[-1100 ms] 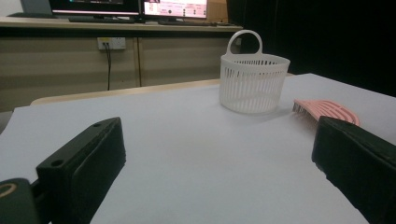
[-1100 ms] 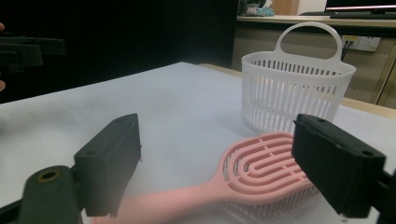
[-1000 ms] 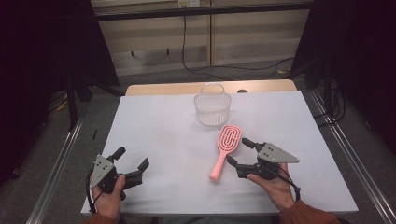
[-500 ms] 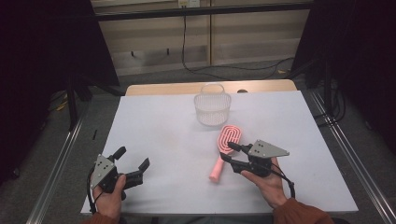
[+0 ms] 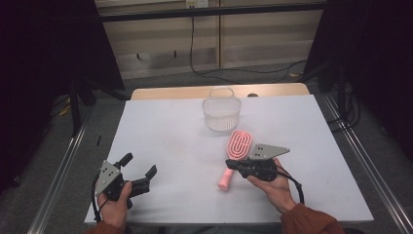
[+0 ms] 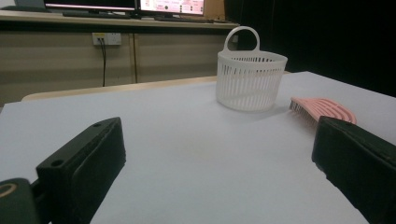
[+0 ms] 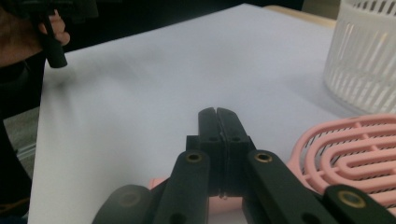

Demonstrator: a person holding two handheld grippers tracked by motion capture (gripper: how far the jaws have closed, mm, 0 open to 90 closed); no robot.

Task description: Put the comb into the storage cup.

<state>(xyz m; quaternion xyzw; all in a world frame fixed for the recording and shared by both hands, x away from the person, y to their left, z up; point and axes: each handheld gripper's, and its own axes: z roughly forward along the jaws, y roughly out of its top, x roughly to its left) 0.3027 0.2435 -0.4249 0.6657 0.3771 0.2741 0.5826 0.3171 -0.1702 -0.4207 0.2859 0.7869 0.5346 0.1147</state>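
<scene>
A pink hairbrush (image 5: 239,145) lies on the white table, its handle (image 5: 225,181) pointing toward the person. My right gripper (image 5: 229,164) is shut and sits across and just above the handle. In the right gripper view the jaws (image 7: 216,115) are pressed together with nothing between them, and the pink brush (image 7: 348,148) lies under and to the right of them. My left gripper (image 5: 140,164) rests open at the front left, far from the brush. The left gripper view looks between its wide-apart jaws (image 6: 215,140) at the brush (image 6: 322,107).
A white slotted basket (image 5: 221,111) with a loop handle stands upright behind the brush, also seen as the basket (image 6: 251,79) and the basket (image 7: 364,60). The white table (image 5: 165,131) has dark floor and metal rails on both sides.
My right gripper has moved left, from beside the brush to over its handle. The left gripper and the brush have stayed put.
</scene>
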